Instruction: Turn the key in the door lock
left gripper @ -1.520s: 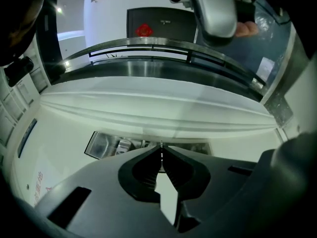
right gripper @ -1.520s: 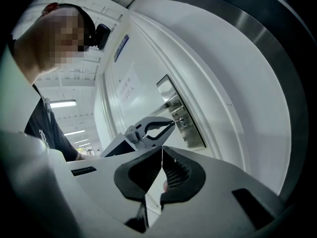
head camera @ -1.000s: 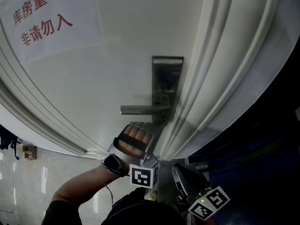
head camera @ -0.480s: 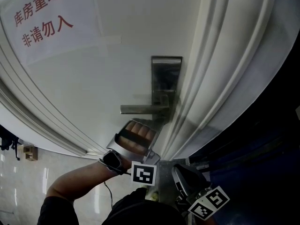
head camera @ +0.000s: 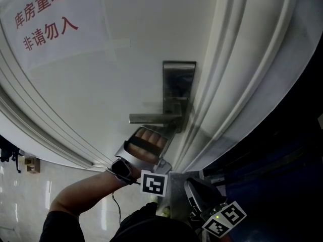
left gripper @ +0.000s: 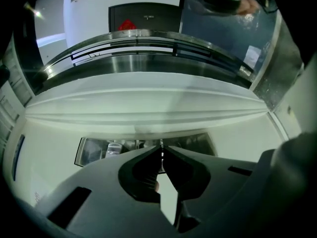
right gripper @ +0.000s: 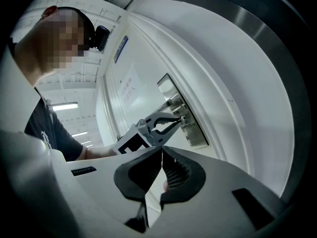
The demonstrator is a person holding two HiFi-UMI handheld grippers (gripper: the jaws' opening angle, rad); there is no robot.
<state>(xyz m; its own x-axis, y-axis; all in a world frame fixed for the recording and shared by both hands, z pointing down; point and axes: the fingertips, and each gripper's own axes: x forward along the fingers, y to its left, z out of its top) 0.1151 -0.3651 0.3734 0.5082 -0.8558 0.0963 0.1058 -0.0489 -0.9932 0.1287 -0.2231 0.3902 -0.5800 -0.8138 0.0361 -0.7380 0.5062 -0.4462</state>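
A steel lock plate [head camera: 179,79] with a lever handle [head camera: 149,118] sits on the white door [head camera: 131,44]. My left gripper [head camera: 166,132] is held up under the handle by a hand, its tips at the keyhole. In the left gripper view the jaws of the left gripper [left gripper: 161,150] are shut on a thin key [left gripper: 161,144] in front of the lock plate [left gripper: 96,150]. The right gripper view shows the left gripper [right gripper: 182,118] pinching the key [right gripper: 184,117] at the lock plate [right gripper: 193,130]. My right gripper [right gripper: 162,151] is shut on nothing and hangs low [head camera: 199,195], away from the door.
A paper sign with red characters [head camera: 45,19] is taped to the door's upper left. The ridged white door frame [head camera: 237,59] runs just right of the lock, with dark space beyond it. Tiled floor [head camera: 25,195] shows at lower left. A person's dark sleeve [right gripper: 49,128] fills the right gripper view's left.
The hand with my left gripper has risen slightly towards the lock plate and its marker cube has shifted a little. The right gripper has stayed put.
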